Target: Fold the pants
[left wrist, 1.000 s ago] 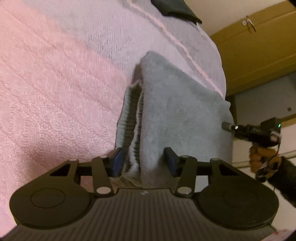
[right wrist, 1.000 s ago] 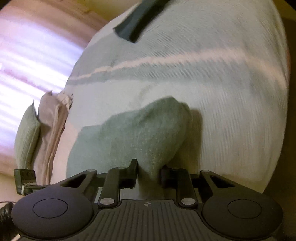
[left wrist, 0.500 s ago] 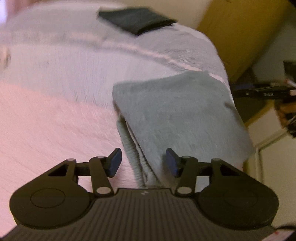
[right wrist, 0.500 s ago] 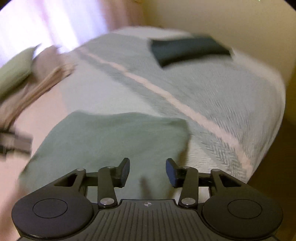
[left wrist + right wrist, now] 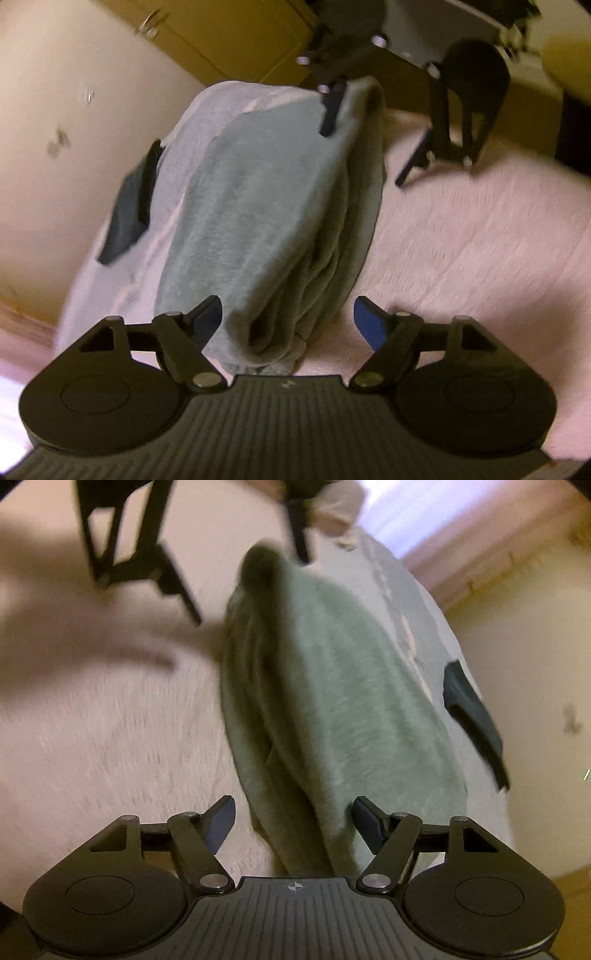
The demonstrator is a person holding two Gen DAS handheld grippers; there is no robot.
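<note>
Since the earlier frame, both grippers have been swung to opposite ends of the pants (image 5: 266,206), and their jaws are spread wider. The left gripper (image 5: 288,319) is held with jaws apart, straddling the near end of the pants without clamping it. The right gripper (image 5: 293,821) is likewise held with jaws apart around the opposite end. The pants are laid folded in stacked layers on the bed (image 5: 480,240), across the boundary between its pink and grey parts. A dark cloth (image 5: 129,210) is seen beyond the pants, near the wall-side edge of the bed, well apart from them.
</note>
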